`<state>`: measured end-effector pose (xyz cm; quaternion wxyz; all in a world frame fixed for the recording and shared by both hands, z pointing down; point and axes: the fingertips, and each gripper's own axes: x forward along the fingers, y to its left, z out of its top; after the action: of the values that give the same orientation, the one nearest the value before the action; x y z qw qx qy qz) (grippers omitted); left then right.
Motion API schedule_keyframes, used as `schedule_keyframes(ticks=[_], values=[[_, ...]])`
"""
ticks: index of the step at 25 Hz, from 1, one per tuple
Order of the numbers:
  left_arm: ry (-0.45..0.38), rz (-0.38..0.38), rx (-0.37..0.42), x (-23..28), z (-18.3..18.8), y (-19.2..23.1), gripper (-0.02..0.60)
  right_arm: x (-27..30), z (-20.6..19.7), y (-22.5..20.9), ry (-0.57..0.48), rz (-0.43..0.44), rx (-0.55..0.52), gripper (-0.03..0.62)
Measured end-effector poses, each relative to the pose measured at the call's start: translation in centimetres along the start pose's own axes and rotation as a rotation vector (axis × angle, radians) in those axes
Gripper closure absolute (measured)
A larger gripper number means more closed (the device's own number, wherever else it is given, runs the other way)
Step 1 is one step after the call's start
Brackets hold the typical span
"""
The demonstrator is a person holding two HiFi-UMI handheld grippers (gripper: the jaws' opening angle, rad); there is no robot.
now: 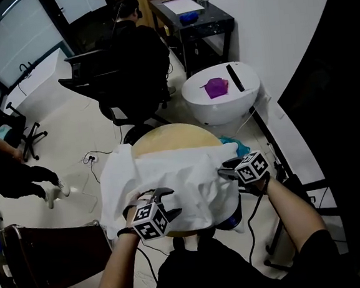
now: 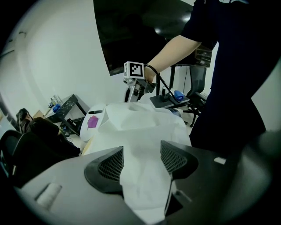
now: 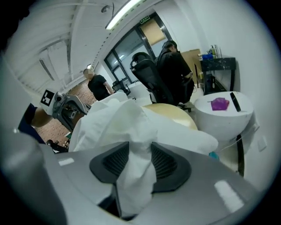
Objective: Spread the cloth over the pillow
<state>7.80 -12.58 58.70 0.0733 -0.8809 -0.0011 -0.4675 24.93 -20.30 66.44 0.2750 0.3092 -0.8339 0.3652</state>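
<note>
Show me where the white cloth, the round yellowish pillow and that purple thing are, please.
white cloth [image 1: 170,178]: head view, middle of the draped sheet.
pillow [image 1: 174,138]: head view, bare far edge beyond the cloth.
purple thing [image 1: 216,87]: head view, its centre, on the white round stand [image 1: 227,110].

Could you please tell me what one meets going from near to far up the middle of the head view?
white cloth → yellow pillow → round white table → black desk
</note>
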Motion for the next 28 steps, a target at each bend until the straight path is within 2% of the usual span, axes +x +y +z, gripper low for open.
schedule_keyframes(ticks=[1,4,5,7,10,14,18,21,25,28], values=[[0.0,0.002,-0.008,0.1,-0.1,-0.2,0.327,-0.1,0.2,0.0,-0.001,0.0,-0.006,0.433],[-0.003,0.011,-0.023,0.0,-0.2,-0.6,0.327,-0.9,1.0,0.2,-0.026,-0.022,-0.037,0.569],[-0.005,0.017,-0.026,-0.1,-0.2,-0.6,0.327,-1.2,1.3,0.6,-0.037,-0.03,-0.054,0.579],[-0.012,0.032,-0.029,-0.7,-0.3,-0.6,0.327,-2.1,2.5,1.8,-0.06,-0.059,-0.127,0.58],[-0.029,0.059,-0.026,-2.1,-0.5,-0.4,0.327,-4.3,5.7,5.3,-0.119,-0.125,-0.319,0.58],[-0.061,0.116,-0.002,-4.3,-0.7,0.1,0.327,-7.5,10.2,12.0,-0.232,-0.219,-0.59,0.58],[-0.126,0.22,0.028,-8.2,0.0,1.6,0.327,-9.4,13.2,20.0,-0.293,-0.266,-0.808,0.58],[-0.18,0.28,0.057,-11.4,0.9,2.4,0.327,-9.4,13.6,25.3,-0.302,-0.285,-0.952,0.58],[-0.105,0.342,0.186,-13.8,-0.2,2.9,0.327,-7.6,12.3,31.2,-0.277,-0.287,-1.122,0.58],[-0.079,0.322,0.239,-13.9,-1.0,2.5,0.35,-5.4,10.5,34.1,-0.243,-0.275,-1.206,0.58]])
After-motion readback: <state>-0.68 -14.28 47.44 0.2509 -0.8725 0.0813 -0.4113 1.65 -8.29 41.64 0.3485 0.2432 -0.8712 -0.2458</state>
